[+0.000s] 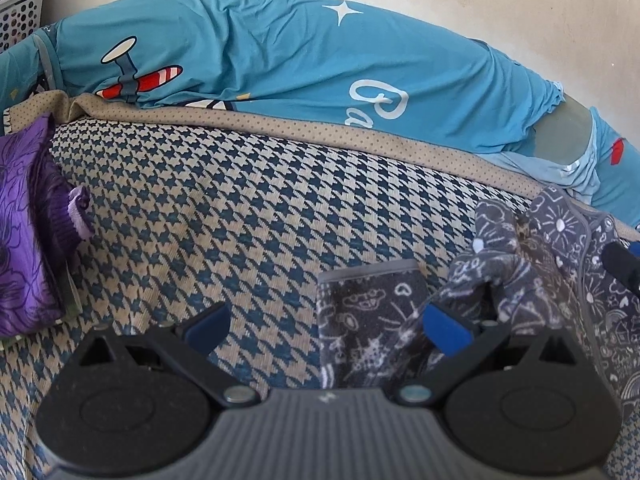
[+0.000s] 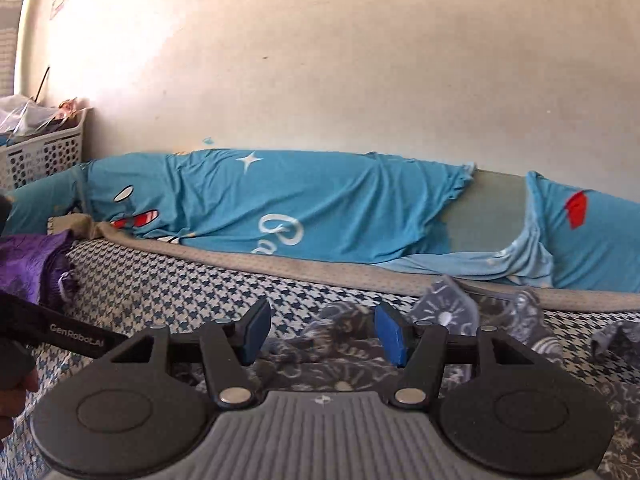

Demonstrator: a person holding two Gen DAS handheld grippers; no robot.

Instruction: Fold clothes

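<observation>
Both wrist views look low across the bed (image 1: 240,208) toward the wall (image 2: 320,60).

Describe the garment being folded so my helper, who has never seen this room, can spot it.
Start at the houndstooth bed cover below the long blue bolster. On its right side lies a crumpled dark grey garment printed with white doodles; the purple cloth sits at the opposite edge.
</observation>
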